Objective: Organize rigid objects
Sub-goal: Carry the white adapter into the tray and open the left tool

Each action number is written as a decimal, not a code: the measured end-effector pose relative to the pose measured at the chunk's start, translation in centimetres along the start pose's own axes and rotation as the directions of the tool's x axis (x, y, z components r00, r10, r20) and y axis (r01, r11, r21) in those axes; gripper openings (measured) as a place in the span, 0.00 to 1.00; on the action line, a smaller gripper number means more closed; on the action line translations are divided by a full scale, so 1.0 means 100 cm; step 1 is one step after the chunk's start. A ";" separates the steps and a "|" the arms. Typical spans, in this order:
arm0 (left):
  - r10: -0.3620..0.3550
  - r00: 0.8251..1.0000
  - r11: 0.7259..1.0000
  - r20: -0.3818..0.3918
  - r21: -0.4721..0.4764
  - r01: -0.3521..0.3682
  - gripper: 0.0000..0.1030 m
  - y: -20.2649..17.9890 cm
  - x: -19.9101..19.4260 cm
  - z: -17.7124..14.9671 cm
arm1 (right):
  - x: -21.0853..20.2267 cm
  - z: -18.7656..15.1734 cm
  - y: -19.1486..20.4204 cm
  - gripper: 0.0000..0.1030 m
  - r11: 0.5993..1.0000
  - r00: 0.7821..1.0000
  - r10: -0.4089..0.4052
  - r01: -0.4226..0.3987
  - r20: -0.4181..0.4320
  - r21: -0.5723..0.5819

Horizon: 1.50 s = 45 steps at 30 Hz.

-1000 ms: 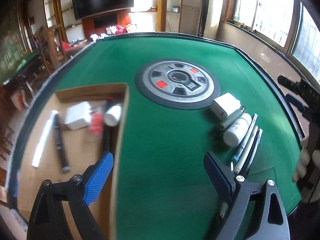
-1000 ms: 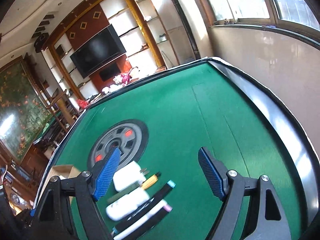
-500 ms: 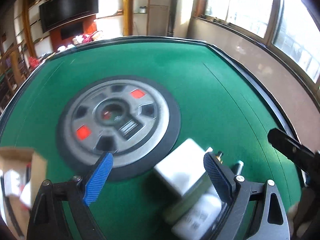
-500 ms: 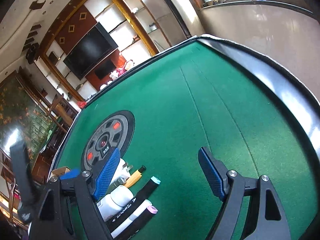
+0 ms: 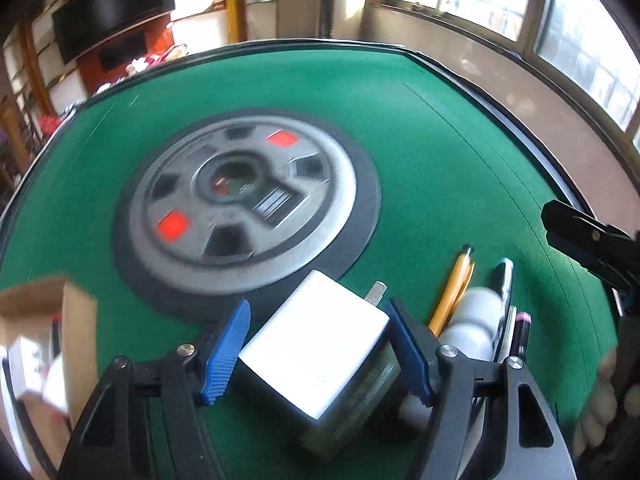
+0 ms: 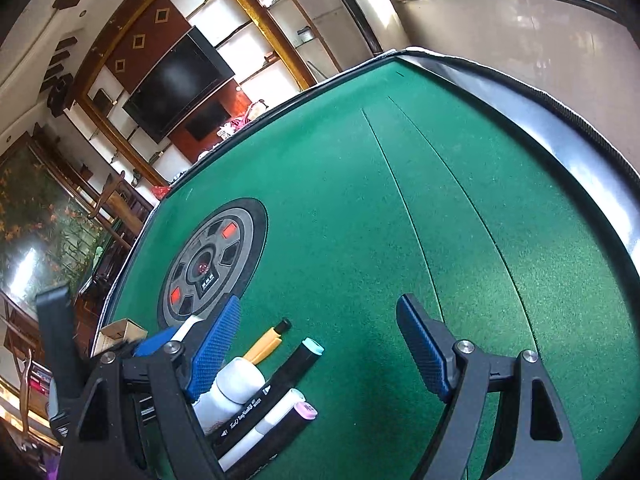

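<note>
Close beside white charger [image 5: 320,344], pens [image 5: 454,292], bottle [image 5: 474,320]

Blurred: round grey centre disc [image 5: 248,200] w/ red squares, brown cardboard box [image 5: 44,344] cut by left edge. White cylindrical bottle [image 6: 230,394] partly hidden behind blue finger pad [image 6: 214,354].

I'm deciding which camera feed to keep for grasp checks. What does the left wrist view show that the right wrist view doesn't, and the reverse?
Only the left wrist view shows the white charger between the left gripper pads, its prongs pointing away, with a greenish object beneath it.

Only the right wrist view shows the right gripper open over bare green felt, and the teal cap of the black marker.

Both show the yellow pen, white bottle, pink-capped marker, round center console and cardboard box.
</note>
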<state>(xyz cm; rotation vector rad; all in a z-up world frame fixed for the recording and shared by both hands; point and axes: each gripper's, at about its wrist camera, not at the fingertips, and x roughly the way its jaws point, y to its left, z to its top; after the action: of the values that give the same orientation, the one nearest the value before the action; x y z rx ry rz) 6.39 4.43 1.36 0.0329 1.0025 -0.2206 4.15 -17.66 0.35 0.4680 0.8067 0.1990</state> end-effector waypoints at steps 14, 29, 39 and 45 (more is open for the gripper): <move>-0.040 0.998 0.998 0.058 -0.056 0.043 0.70 0.026 -0.023 -0.030 | 0.007 -0.003 -0.001 0.77 1.000 1.000 -0.017 0.016 -0.024 -0.015; 0.111 0.983 0.929 0.143 -0.367 -0.051 0.71 0.153 -0.140 -0.122 | 0.007 -0.010 0.009 0.77 0.991 0.996 -0.086 0.086 0.007 -0.102; 0.154 0.987 0.854 0.049 -0.510 -0.108 0.71 0.211 -0.131 -0.163 | -0.026 -0.068 0.071 0.77 0.973 0.979 0.053 -0.095 -0.198 -0.209; 0.207 0.978 0.830 0.003 -0.529 -0.174 0.71 0.226 -0.121 -0.155 | -0.032 -0.113 0.109 0.77 0.941 0.943 0.068 -0.169 -0.326 -0.294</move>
<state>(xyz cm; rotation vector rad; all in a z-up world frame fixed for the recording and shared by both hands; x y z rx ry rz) -8.31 30.54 1.47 -0.3749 0.9644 0.2446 -6.28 -5.53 0.86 0.1790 1.0343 0.5199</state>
